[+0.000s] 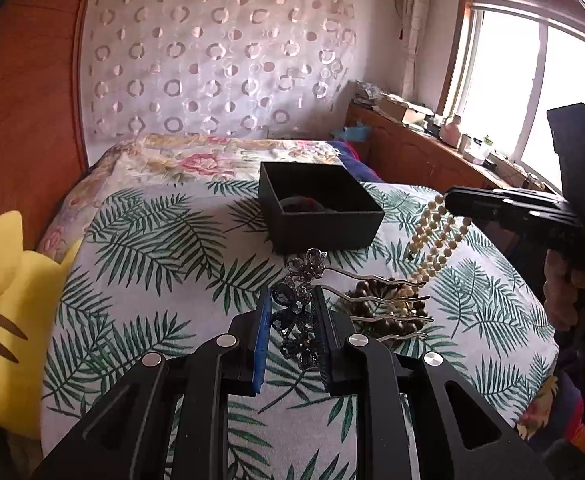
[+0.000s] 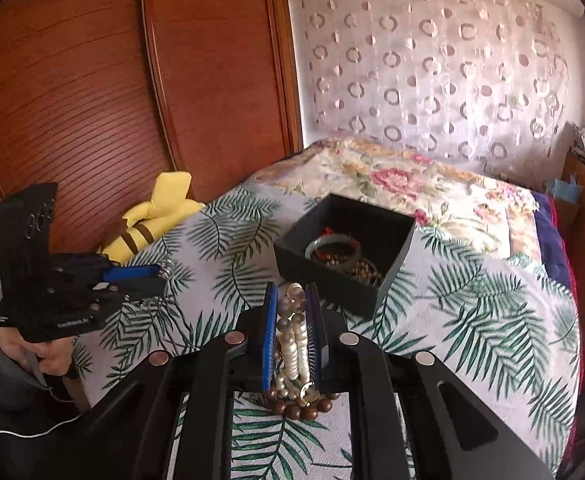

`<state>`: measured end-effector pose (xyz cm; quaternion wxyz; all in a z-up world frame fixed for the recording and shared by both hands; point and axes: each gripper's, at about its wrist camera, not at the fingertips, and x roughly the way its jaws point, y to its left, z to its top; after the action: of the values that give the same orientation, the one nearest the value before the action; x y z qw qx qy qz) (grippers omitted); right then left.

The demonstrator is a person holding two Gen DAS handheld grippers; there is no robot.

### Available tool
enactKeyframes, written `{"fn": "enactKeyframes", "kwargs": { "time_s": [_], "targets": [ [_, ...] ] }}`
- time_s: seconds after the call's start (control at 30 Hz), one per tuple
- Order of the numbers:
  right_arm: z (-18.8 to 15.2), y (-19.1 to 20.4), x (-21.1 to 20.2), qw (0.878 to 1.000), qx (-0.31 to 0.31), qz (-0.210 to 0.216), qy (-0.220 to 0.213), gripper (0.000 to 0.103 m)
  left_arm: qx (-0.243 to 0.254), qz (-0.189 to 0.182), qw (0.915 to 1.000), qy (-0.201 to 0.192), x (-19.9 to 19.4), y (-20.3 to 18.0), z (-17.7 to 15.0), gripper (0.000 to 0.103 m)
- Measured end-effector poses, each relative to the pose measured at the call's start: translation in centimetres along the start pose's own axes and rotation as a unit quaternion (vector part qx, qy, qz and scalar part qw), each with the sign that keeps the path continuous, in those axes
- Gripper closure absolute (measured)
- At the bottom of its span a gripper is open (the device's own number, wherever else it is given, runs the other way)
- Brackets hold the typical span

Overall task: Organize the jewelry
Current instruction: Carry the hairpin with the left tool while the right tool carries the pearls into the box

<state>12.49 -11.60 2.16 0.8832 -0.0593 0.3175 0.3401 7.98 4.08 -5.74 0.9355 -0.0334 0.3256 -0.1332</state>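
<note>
The left gripper [image 1: 292, 312] is clamped on a dark hair comb [image 1: 304, 308]: a cluster of smoky blue-grey crystal flowers sits between its pads, and four wavy silver prongs stick out to the right over the bed [image 1: 152, 240], which is covered in a white spread printed with green palm fronds.

The right gripper [image 2: 292, 320] has closed tight on a pearl necklace [image 2: 292, 340]. Its cream, glossy beads are bunched in several strands between the blue pads, and in the left wrist view the loops dangle freely below the fingertips, clear of the spread.

Under the comb's prongs a bracelet of round brown wooden beads [image 1: 376, 300] lies on the bed.

Further back stands an open black box [image 1: 324, 216], square and matte. Inside it are a pale green bangle [image 2: 332, 244] with red cord and more brown beads.

A yellow plush toy [image 1: 8, 300] lies at the bed's left edge.
</note>
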Motion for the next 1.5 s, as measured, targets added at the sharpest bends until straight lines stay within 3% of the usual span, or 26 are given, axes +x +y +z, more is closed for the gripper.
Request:
{"fn": "enactKeyframes", "kwargs": {
  "time_s": [0.4,1.13,1.5],
  "targets": [
    [3.8,-0.8,-2.7,0.999,-0.023,-0.006,-0.046,0.088,0.011,-0.004,0.9999,-0.009,1.8,-0.2,2.6,0.085],
    [11.3,-4.4,-0.1,0.996,-0.039,0.001,-0.084,0.088,0.029,0.014,0.9995,-0.003,7.3,-0.2,7.5,0.084],
    [10.6,-6.9,5.6,0.998,-0.032,0.012,-0.046,0.088,0.029,0.019,0.9994,0.005,9.9,-0.2,9.4,0.084]
  ]
}}
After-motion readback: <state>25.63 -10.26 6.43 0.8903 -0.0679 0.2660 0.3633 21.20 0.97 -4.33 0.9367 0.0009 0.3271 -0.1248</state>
